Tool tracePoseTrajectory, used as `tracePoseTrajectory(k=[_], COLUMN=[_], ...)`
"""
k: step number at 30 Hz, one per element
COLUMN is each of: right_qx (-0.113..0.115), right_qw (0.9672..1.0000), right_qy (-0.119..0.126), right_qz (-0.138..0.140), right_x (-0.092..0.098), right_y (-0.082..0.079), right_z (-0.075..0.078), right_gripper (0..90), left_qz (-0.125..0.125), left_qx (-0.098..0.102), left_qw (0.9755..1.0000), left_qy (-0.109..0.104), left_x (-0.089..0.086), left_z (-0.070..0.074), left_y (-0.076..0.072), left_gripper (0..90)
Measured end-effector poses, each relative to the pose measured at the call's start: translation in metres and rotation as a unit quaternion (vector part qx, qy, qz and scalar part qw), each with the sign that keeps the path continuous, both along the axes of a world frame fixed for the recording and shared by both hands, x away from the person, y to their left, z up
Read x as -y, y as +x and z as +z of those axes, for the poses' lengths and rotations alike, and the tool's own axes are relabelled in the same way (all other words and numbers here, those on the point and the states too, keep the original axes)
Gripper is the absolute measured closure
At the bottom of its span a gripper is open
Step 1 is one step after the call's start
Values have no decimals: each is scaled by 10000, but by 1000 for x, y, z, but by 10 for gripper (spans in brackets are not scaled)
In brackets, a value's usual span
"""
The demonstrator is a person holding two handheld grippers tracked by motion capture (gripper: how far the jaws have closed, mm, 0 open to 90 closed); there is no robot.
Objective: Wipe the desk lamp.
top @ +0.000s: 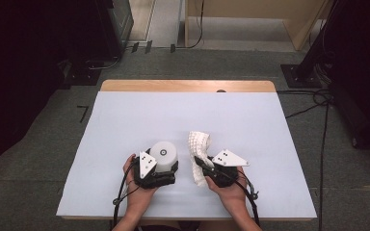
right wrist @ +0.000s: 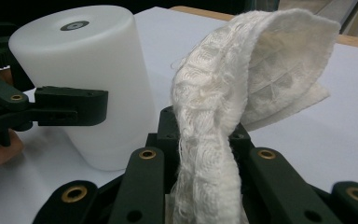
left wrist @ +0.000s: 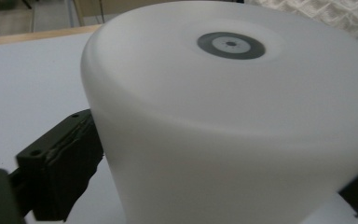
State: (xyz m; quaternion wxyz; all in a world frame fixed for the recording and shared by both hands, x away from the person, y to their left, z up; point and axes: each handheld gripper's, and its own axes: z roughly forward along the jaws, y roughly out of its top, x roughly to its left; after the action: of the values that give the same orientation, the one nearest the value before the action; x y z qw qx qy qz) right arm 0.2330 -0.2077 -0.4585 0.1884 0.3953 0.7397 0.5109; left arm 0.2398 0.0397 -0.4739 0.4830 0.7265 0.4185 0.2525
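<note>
Holding a white cylinder (top: 164,155) at near centre-left of the table (top: 125,120), cloth (top: 199,144) just right.

Our left gripper (top: 161,177) clamps the cylinder's sides; our right gripper (top: 203,169) pinches the cloth. We should steady the cylinder upright while wiping firmly.

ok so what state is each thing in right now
white cylinder: upright on the table, clasped at its sides
left gripper: shut on the white cylinder
white cloth: bunched, lifted, folded over at the top
right gripper: shut on the white cloth
table: covered by a pale sheet
</note>
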Motion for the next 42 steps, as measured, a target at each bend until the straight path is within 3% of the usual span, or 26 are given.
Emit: tracePoseTrajectory(k=[2,10,17,21,27,32,36,42], right_qx=[26,54,-113,-165,-112,130,164,8], right_qw=[10000,9999,9993,9989,9988,9988,9986,9991], right_qy=[-6,-2,149,120,234,306,365,162], right_qz=[15,101,331,431,412,369,359,402], right_x=[0,-5,-15,-21,-19,-13,-11,-16], right_y=[0,-3,-4,-6,-7,-10,-10,-9], right_z=[0,1,-1,-3,1,13,16,5], right_gripper=[750,751,751,751,752,752,752,752], left_qz=[-19,-138,-545,-797,-969,-1149,-1173,-1114], left_qx=[57,70,124,198,124,40,38,153], left_qw=[10000,9998,9973,9947,9943,9930,9926,9927], left_qy=[23,137,-486,-626,-436,-265,-317,-439], left_x=[1,-3,-16,-17,-9,-3,-2,-9], left_z=[0,4,23,30,24,21,22,31], left_y=[-2,2,4,2,2,0,-1,-2], left_gripper=[73,85,86,86,86,86,86,86])
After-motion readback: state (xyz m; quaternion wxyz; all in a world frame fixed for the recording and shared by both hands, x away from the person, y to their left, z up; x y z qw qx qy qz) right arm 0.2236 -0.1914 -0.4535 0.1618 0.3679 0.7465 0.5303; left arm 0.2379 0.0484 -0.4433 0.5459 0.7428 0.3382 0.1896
